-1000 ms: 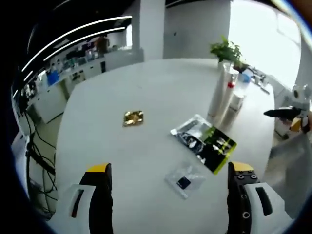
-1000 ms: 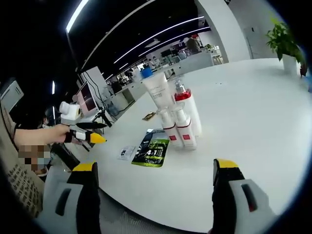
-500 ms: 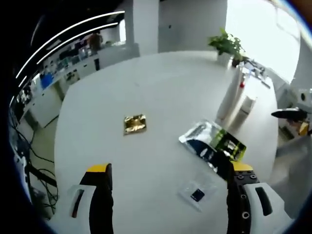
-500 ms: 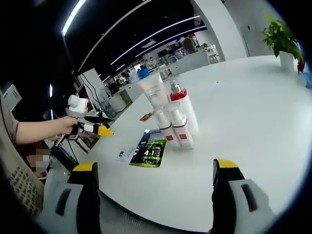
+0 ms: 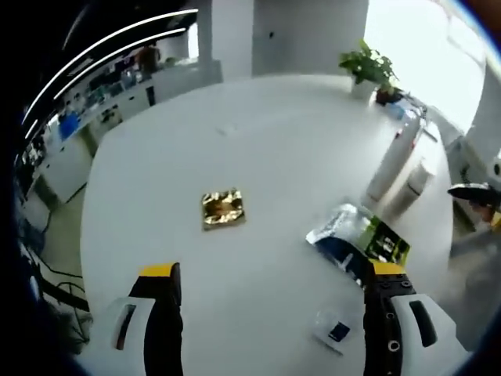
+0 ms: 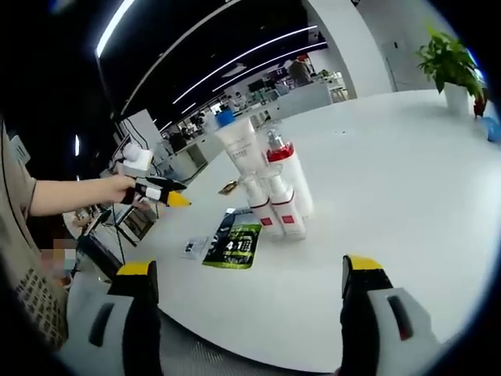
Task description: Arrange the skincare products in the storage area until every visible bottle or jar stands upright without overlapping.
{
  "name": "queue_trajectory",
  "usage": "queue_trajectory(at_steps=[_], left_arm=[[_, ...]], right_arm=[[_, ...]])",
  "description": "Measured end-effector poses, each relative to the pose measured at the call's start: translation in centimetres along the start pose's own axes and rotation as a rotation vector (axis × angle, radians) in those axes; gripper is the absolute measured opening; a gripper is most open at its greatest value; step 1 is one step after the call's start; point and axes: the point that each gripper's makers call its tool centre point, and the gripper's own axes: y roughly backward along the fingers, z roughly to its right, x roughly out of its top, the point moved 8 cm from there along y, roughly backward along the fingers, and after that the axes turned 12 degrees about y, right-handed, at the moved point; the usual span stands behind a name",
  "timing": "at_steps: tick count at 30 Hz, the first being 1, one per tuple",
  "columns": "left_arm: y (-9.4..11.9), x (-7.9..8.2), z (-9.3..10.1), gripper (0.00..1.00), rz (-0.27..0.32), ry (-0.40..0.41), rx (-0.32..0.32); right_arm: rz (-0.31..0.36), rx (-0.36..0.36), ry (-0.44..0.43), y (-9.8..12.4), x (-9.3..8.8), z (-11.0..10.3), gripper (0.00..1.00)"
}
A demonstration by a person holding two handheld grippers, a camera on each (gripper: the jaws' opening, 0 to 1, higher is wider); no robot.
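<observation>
Bench (image 5: pixel 258 141): a broad white round top that carries everything, seen from above in the left gripper view and low across its surface in the right gripper view.
Left gripper (image 5: pixel 270 278): hovers over the near edge of the bench, its fingers spread wide with nothing between them; in the right gripper view it is held out by a person's hand beyond the bench edge.
Right gripper (image 6: pixel 246 270): low at the bench edge, fingers spread apart and bare.
Skincare bottles (image 6: pixel 270 184): a tight cluster standing upright well in from the edge — a white tube, a red-capped bottle and two small bottles with red bands, touching or nearly so.
Potted plant (image 5: pixel 368 66): at the far edge of the bench.
Green and black packet (image 6: pixel 233 244): lies flat just beside the bottles, toward the near edge.
Gold sachet (image 5: pixel 222 208): flat near the middle of the bench, well apart from the rest.
Small clear sachet (image 5: pixel 334 332): flat by the near edge, near the packet.
</observation>
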Motion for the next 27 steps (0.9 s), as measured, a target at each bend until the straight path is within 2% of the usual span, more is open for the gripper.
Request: queue_trajectory(at_steps=[13, 18, 27], left_arm=[[-3.5, 2.5, -1.4, 0.94, -0.056, -0.063, -0.017], [-4.7, 3.1, -2.1, 0.90, -0.073, -0.082, -0.010], [-7.2, 4.3, -2.9, 0.91, -0.120, -0.098, -0.010]], right_arm=[[0.003, -0.023, -0.036, 0.1, -0.1, 0.5, 0.98], [-0.002, -0.034, -0.038, 0.1, -0.1, 0.6, 0.98], [-0.002, -0.056, -0.054, 0.1, -0.2, 0.9, 0.97]])
